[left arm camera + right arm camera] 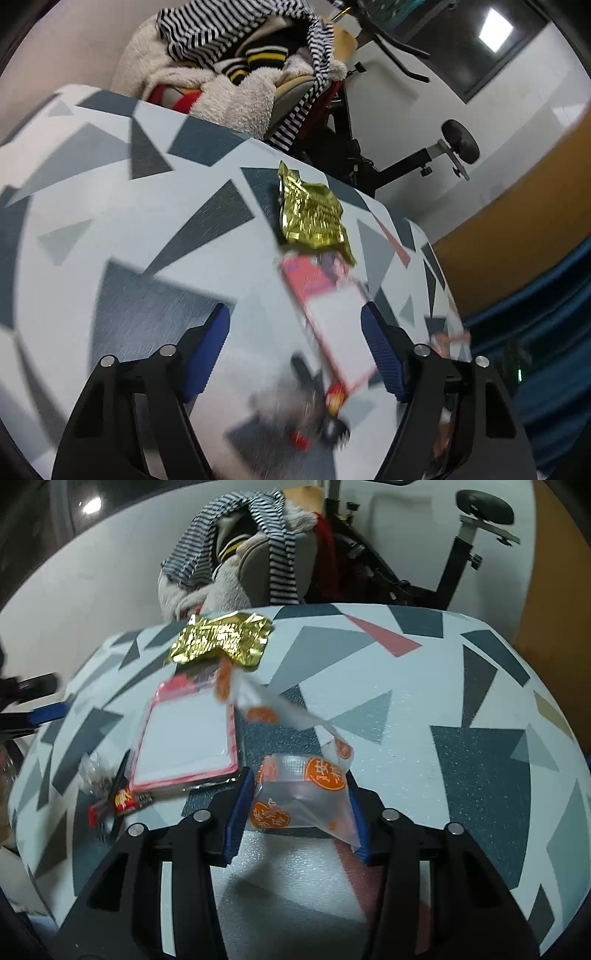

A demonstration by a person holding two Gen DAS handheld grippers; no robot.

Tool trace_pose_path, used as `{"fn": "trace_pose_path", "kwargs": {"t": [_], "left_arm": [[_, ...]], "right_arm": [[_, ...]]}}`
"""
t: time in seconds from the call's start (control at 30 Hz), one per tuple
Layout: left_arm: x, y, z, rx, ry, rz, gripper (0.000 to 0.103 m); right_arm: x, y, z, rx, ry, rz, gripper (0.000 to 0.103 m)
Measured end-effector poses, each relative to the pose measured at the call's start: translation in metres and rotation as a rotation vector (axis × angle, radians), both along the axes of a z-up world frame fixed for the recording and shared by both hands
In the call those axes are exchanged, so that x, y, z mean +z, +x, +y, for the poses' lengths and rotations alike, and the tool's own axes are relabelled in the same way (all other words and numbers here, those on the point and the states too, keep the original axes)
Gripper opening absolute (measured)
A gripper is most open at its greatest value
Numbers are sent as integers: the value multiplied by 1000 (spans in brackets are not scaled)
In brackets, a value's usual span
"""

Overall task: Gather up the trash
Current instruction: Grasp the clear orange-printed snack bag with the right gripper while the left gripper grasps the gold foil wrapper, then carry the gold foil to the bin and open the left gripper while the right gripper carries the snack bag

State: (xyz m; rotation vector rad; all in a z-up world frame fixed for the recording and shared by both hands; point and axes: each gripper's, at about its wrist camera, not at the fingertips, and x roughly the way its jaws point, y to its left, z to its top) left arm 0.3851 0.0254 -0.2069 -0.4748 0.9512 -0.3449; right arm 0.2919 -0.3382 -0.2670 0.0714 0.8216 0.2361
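On the triangle-patterned table (461,775) lie a crumpled gold wrapper (221,638), a red-and-white flat packet (188,738), a small red wrapper (123,801) and a clear plastic bag with orange marks (303,794). My right gripper (300,816) has both blue pads against the sides of this bunched-up bag. In the blurred left wrist view, my left gripper (295,350) stands open low over the table, with the near end of the red-and-white packet (332,325) between its fingers and untouched. The gold wrapper (312,210) lies just beyond the packet.
Behind the table stands a chair piled with striped and fleecy clothes (240,66). An exercise bike (461,554) is at the back right. The table edge drops off close to the trash, with a blue cloth (546,332) beyond it.
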Motion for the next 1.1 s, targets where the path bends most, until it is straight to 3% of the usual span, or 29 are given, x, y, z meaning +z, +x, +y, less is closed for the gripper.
{"fn": "trace_pose_path", "kwargs": {"t": [0.23,0.43,0.53,0.6,0.63,0.8,0.87,0.97,1.1], "left_arm": [[-44,74,-4,114,-255,144,50],[-64,102,-12,172,-303,191,45],[-72,111,-16,182,-305,204,37],[-74,115,-19,184,-292,206,30],[-74,116,-20,186,-271,212,19],[-51,108,-24,147,-166,135,13],[-28,100,-27,94,-122,60,7],[7,88,-29,30,-44,-26,6],[45,68,-31,-38,34,-87,5]], "right_arm": [[4,0,-10,1,27,-6,48],[4,0,-12,9,45,-6,48],[4,1,-13,8,57,-5,48],[3,1,-13,7,62,-6,48],[3,1,-14,7,65,-5,48],[3,0,-13,9,60,-9,48],[3,0,-12,11,54,-13,48],[4,0,-11,12,41,-14,48],[9,-2,-8,23,24,-25,48]]}}
